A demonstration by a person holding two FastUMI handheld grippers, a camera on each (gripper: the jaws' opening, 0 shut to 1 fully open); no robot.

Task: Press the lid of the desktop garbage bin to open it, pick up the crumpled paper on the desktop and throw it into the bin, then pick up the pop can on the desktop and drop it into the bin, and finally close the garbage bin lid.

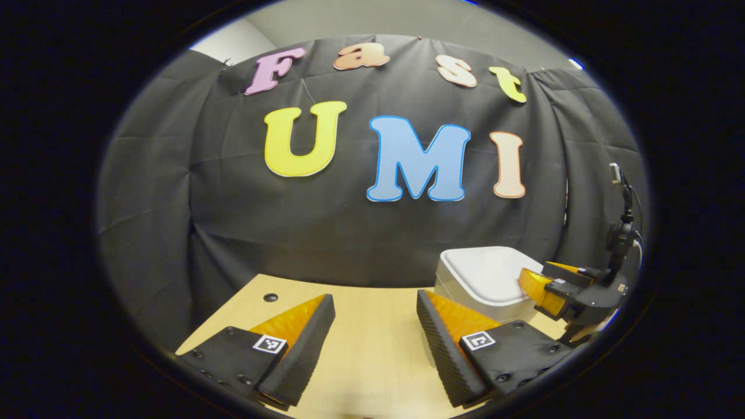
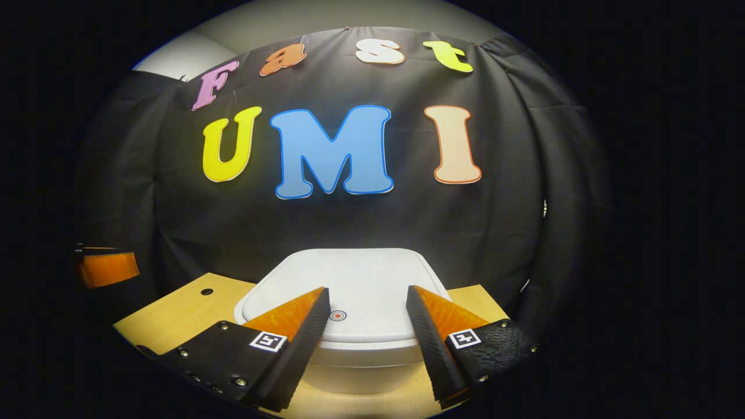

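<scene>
White plastic forms the garbage bin [image 2: 349,326], which is seen standing on the light wooden bench [image 2: 174,317] close to its back edge, with the black cloth wall [image 2: 512,233] right behind it. Its lid [image 2: 349,279] is shown lying flat and closed, with a small round red mark [image 2: 337,315] near the lid's front edge. In the right gripper view, the right gripper [image 2: 368,294] is held over the front part of the lid, its jaws spread apart with the red mark seen between them; whether the tips touch the lid cannot be told. In the left gripper view, the left gripper [image 1: 375,299] is held above the bare bench, its jaws set wide apart with nothing between them. There the bin [image 1: 486,279] is seen toward the right back part of the bench, with the right gripper [image 1: 538,288] at its right side. A small dark hole [image 1: 270,297] is seen in the bench near its left back corner
</scene>
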